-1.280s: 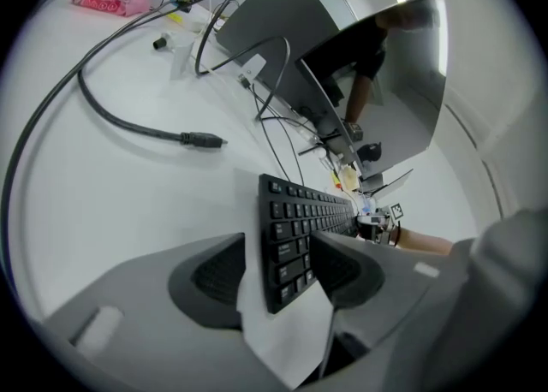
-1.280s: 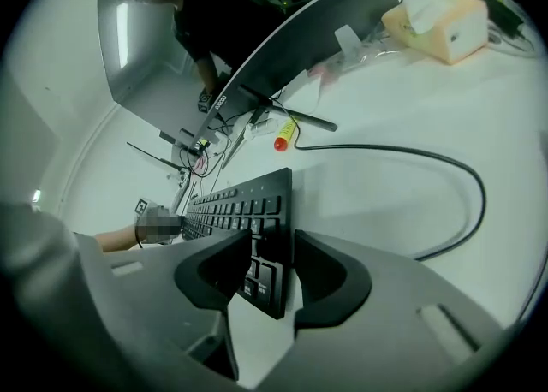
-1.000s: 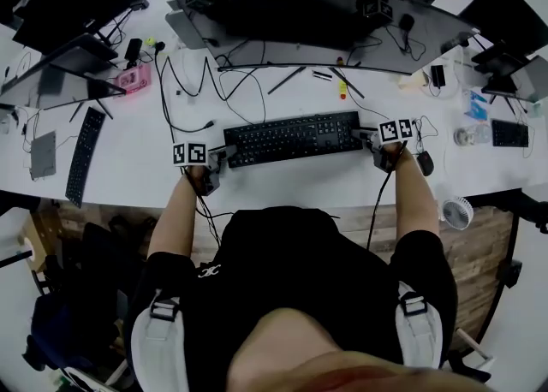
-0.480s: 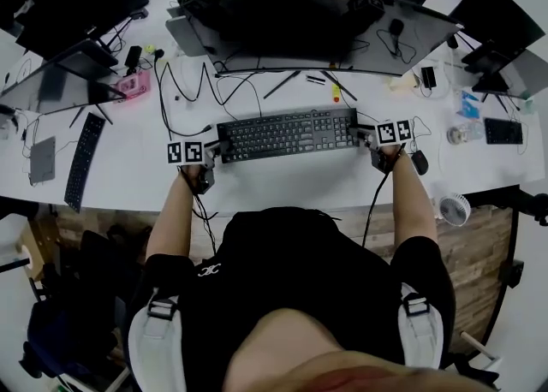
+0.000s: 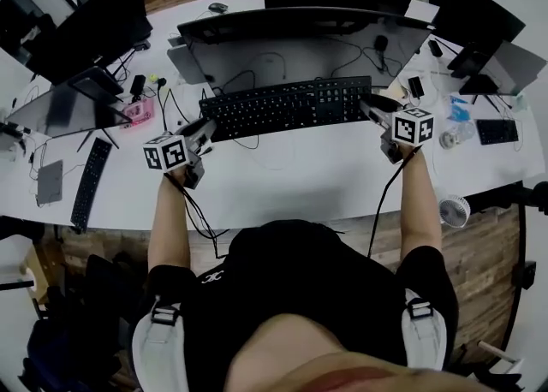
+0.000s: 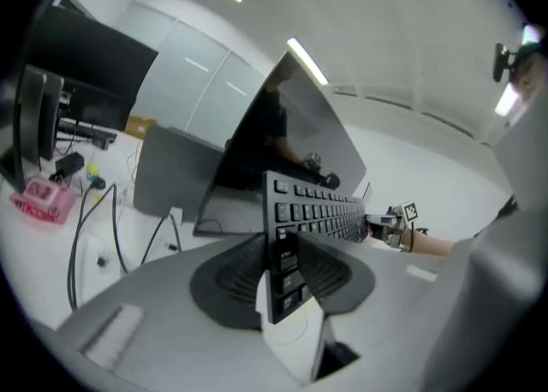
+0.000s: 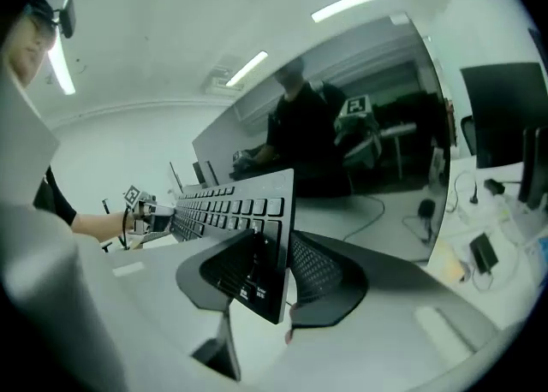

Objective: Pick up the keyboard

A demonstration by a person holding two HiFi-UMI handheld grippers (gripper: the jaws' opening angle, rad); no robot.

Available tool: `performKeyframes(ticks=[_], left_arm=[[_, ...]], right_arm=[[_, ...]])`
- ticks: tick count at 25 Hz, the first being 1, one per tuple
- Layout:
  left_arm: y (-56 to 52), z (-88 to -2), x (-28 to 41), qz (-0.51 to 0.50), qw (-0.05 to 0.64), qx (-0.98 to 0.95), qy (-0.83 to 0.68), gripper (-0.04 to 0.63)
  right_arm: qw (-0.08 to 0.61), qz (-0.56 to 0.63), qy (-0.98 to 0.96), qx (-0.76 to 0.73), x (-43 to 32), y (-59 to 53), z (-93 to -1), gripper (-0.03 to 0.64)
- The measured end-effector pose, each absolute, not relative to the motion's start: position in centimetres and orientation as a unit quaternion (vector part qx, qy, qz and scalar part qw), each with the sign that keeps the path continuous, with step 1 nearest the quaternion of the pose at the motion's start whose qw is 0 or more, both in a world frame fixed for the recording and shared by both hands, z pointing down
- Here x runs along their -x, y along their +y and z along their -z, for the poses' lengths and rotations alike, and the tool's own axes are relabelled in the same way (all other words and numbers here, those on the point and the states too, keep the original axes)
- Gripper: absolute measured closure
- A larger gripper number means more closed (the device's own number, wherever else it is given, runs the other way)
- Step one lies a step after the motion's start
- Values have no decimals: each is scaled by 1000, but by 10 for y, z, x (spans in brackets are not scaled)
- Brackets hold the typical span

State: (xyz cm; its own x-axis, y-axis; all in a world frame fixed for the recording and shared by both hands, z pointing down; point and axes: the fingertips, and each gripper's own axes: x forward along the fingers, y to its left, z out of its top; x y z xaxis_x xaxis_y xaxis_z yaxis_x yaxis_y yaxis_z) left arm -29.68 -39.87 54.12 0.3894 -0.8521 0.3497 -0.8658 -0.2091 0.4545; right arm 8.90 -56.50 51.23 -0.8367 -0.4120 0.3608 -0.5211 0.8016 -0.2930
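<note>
Two grippers, left gripper (image 5: 205, 129) and right gripper (image 5: 368, 108), each clamped tight on one end of the one keyboard (image 5: 287, 105). It's up off the desk (image 5: 300, 176) now, lifted clear, held before the curved monitor (image 5: 282, 48).

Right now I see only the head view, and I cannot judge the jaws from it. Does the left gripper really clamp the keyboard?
Observer: Yes. The left gripper view shows the left gripper shut on the keyboard end, one pad on each face.
Operator: And the right one?
Observer: The same. The right gripper clamps the other end between its pads.
Operator: How deep is the grip?
Observer: Shallow. Only the end key columns sit between the pads.
</note>
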Motion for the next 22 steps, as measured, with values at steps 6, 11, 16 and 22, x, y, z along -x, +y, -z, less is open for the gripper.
performKeyframes(ticks=[6, 11, 16, 22], left_arm=[[-418, -417, 296, 23, 173, -817, -550, 425], [-412, -349, 294, 28, 92, -831, -548, 425], [-406, -334, 290, 34, 79, -834, -545, 423], [-399, -329, 282, 32, 70, -835, -545, 425]], right_arm=[[47, -88, -957, -272, -96, -565, -384, 491], [-3, -45, -960, -276, -102, -548, -329, 491], [-22, -26, -960, -278, -108, -535, -312, 491], [-22, -30, -959, -281, -116, -532, -314, 491]])
